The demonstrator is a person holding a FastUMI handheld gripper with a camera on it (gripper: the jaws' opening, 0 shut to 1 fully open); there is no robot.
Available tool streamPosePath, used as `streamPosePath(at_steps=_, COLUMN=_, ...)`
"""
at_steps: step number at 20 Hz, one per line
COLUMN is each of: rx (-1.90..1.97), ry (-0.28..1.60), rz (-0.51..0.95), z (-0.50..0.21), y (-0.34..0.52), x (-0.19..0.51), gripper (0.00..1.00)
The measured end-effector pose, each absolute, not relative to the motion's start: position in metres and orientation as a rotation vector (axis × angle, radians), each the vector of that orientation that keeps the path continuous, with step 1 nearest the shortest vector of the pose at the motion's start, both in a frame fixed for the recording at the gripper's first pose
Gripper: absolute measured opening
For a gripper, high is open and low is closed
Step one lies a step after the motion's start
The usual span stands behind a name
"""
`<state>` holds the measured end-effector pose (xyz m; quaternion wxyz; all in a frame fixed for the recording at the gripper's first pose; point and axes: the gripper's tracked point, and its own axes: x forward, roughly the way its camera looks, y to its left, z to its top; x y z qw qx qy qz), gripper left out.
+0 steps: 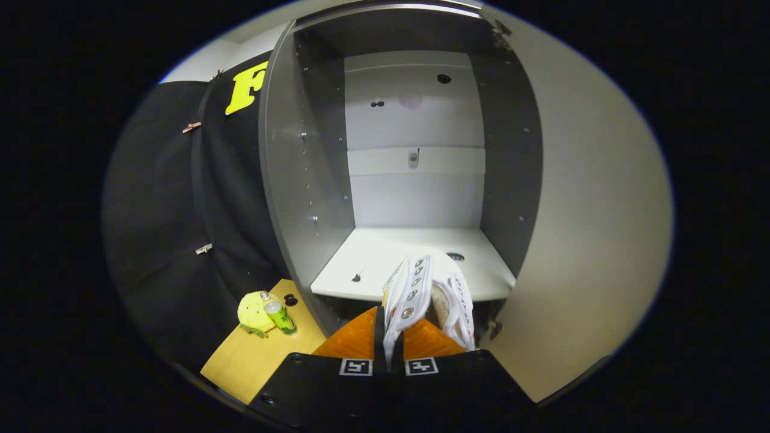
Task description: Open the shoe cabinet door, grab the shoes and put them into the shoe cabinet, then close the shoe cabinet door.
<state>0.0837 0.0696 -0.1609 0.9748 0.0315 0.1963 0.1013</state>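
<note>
Gripper [388,337] clamped on white shoe [421,294], held at the mouth of the open shoe cabinet [301,180].

Both fingers [352,340] press together on one side wall of the shoe, along the row of metal eyelets; the rest of the shoe stands up just ahead of the fingers, its top overlapping the front edge of the cabinet's white shelf [373,258]. Whether it touches the shelf, cannot tell. Cabinet has grey side walls, a pale back panel with a few holes, and nothing lying on the shelf. Cabinet door [589,240] swung wide open to the right of the shoe. Left of the cabinet, lower down, a wooden surface [252,355] carries a yellow plush toy [252,313] and a small green bottle [280,316], touching each other. Black cloth wall [168,210] behind them.
</note>
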Motion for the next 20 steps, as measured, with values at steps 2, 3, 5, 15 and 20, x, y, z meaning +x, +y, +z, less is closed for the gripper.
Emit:
streamPosePath(at_steps=2, rx=0.047, ry=0.384, rz=0.207, z=-0.151, y=0.074, x=0.114, gripper=0.05)
streamPosePath(at_steps=3, rx=0.047, ry=0.379, rz=0.206, z=-0.148, y=0.077, x=0.128, gripper=0.05)
streamPosePath(at_steps=5, rx=0.037, ry=0.380, rz=0.205, z=-0.151, y=0.080, x=0.156, gripper=0.05)
streamPosePath(at_steps=15, rx=-0.064, ry=0.386, rz=0.142, z=-0.189, y=0.080, x=0.282, gripper=0.05)
streamPosePath(at_steps=20, rx=-0.153, ry=0.405, rz=0.130, z=-0.218, y=0.083, x=0.319, gripper=0.05)
